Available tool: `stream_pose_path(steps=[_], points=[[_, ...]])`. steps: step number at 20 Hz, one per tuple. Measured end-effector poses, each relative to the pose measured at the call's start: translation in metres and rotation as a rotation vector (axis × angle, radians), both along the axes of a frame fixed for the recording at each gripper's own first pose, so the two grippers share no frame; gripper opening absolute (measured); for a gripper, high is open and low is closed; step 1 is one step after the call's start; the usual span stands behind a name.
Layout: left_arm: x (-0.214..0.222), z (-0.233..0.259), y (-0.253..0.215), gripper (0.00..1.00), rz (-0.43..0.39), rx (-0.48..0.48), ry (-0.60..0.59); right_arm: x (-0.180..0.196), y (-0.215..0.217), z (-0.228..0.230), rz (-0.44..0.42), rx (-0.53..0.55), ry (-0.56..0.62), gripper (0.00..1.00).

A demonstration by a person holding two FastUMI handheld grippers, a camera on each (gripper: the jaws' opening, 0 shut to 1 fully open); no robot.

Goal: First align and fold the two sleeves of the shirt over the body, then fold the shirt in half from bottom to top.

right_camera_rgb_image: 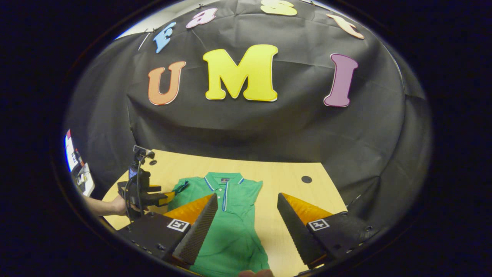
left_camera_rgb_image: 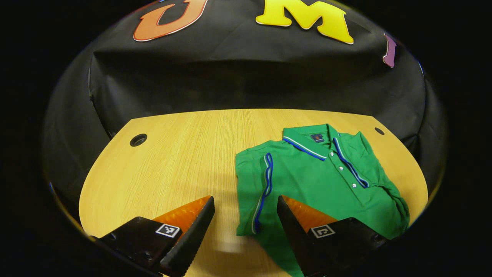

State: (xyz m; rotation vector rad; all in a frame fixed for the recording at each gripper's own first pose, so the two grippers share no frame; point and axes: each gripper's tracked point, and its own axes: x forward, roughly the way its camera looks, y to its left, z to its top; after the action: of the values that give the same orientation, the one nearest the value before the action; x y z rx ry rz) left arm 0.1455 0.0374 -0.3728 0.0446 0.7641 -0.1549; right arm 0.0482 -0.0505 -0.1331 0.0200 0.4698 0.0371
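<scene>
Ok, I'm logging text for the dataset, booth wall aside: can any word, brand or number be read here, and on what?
Neck label on the shirt: too small to read.
Square marker on the left gripper: a coded pattern, no letters.
Items at the booth's left edge: too blurred.
Nothing readable.

You've got loads of bare desk [left_camera_rgb_image: 173,154] on the left side of the left gripper view, nothing on it but a cable hole [left_camera_rgb_image: 138,139] near the far corner. The green shirt [left_camera_rgb_image: 319,177] takes up the right part, nearly out to that edge. In the right gripper view, the left tool [right_camera_rgb_image: 169,197] hangs right at the shirt's sleeve, probably touching it, hard to tell. The black cloth wall [right_camera_rgb_image: 269,127] closes off the back.
</scene>
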Motion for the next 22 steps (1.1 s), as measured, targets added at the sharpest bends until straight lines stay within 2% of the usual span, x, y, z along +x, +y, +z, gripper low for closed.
stream_pose_path(steps=[5,8,9,10,11,12,13,14,15,16,18,20,22], points=[[0.003,-0.022,-0.003,1.0,-0.01,0.0,0.051,0.009,0.012,-0.003,0.005,-0.019,0.019,0.96],[0.009,-0.02,-0.001,1.0,-0.023,-0.005,0.039,0.012,0.02,-0.003,0.014,-0.022,0.027,0.96],[0.008,-0.021,0.001,0.96,-0.024,-0.002,0.043,0.013,0.023,-0.001,0.021,-0.025,0.026,0.96],[0.009,-0.02,0.001,0.89,-0.029,-0.003,0.037,0.013,0.026,0.0,0.024,-0.027,0.023,0.96],[0.011,-0.019,0.002,0.87,-0.029,-0.005,0.03,0.013,0.028,-0.001,0.027,-0.025,0.02,0.96],[0.012,-0.02,0.002,0.73,-0.031,-0.012,0.028,0.013,0.029,-0.001,0.028,-0.022,0.019,0.96],[0.009,-0.021,0.002,0.67,-0.031,-0.008,0.037,0.013,0.029,-0.004,0.028,-0.02,0.026,0.96],[0.012,-0.019,0.002,0.53,-0.042,-0.009,0.028,0.012,0.029,-0.008,0.027,-0.017,0.038,0.95],[0.013,-0.019,0.002,0.54,-0.043,0.001,0.026,0.011,0.028,-0.009,0.022,-0.011,0.041,0.96],[0.014,-0.017,0.003,0.31,-0.041,0.002,0.019,0.011,0.026,-0.008,0.018,-0.004,0.038,0.94],[0.015,-0.007,0.003,0.12,-0.039,-0.011,-0.002,0.01,0.025,-0.009,0.017,-0.004,0.036,0.96],[0.016,0.005,0.001,0.06,-0.033,-0.037,-0.025,0.008,0.026,-0.01,0.022,0.0,0.034,0.96],[0.02,0.022,0.001,0.06,-0.018,-0.048,-0.058,0.007,0.025,-0.009,0.023,0.005,0.027,0.96]])
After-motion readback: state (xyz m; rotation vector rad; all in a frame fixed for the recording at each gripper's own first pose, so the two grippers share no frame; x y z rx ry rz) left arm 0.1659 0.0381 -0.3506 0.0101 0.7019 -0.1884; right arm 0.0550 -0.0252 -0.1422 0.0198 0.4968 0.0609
